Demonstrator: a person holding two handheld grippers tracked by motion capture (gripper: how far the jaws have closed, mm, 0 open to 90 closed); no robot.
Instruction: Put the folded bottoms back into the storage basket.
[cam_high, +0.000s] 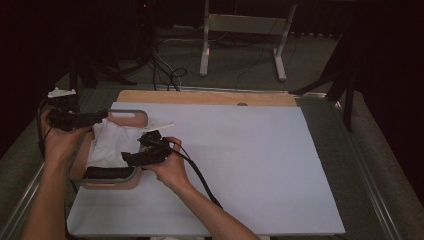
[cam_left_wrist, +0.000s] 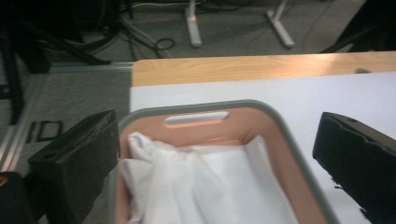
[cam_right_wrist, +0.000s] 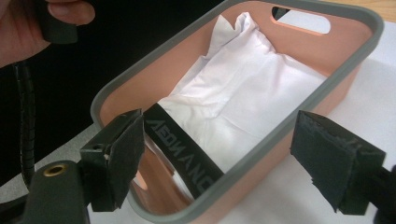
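Observation:
A pink basket with a grey rim stands at the left end of the white board. In it lies a white garment with a black lettered waistband at the near end. My left gripper hovers at the basket's far left corner, open, with the rim and garment showing between its jaws. My right gripper sits over the basket's near right side, open. Its jaws straddle the rim above the waistband and the garment, gripping nothing.
The white board lies on a wooden tabletop and stretches bare to the right of the basket. Beyond the table stand a metal frame and floor cables. A hand holds the other gripper past the basket's far side.

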